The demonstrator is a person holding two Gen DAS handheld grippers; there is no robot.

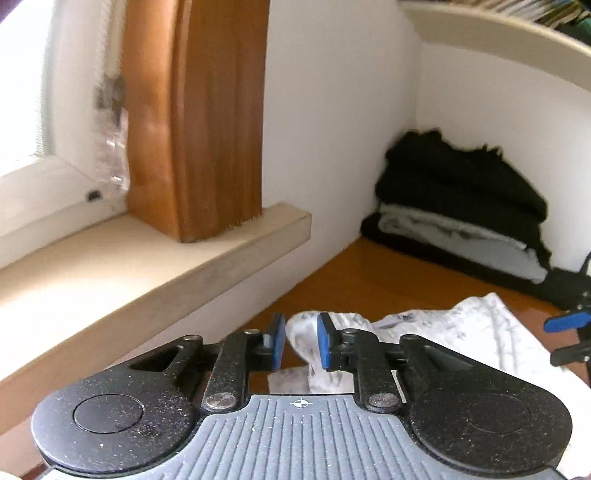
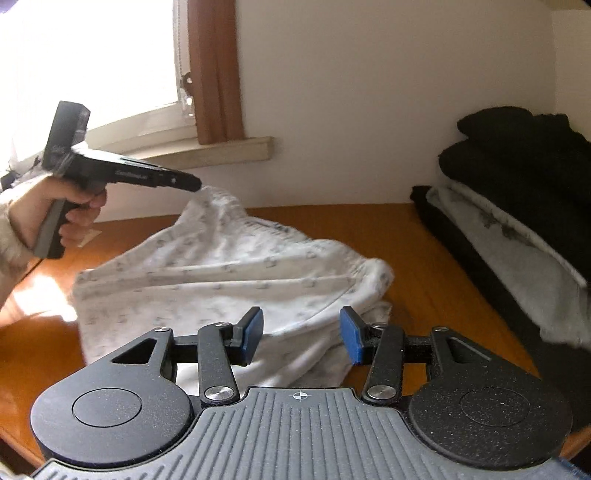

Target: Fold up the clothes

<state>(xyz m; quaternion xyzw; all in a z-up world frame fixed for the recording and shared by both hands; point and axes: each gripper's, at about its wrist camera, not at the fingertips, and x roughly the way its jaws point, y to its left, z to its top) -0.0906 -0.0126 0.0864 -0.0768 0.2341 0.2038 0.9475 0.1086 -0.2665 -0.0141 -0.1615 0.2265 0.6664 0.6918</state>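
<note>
A white garment [image 2: 229, 273] with a small grey print lies crumpled on the orange wooden table [image 2: 417, 258]. My left gripper [image 1: 302, 341] is shut on a bunched corner of the garment [image 1: 306, 332]. In the right wrist view the left gripper [image 2: 197, 183], held by a hand [image 2: 44, 218], lifts that corner into a peak at the garment's far left. My right gripper [image 2: 302, 336] hovers open over the garment's near right edge with nothing pinched. The right gripper [image 1: 567, 338] also shows at the right edge of the left wrist view.
A stack of folded black and white clothes [image 2: 517, 192] fills the table's back right corner against the wall. A windowsill [image 1: 147, 258] with a brown curtain [image 1: 195, 122] runs along the left. A shelf [image 1: 498, 33] hangs overhead.
</note>
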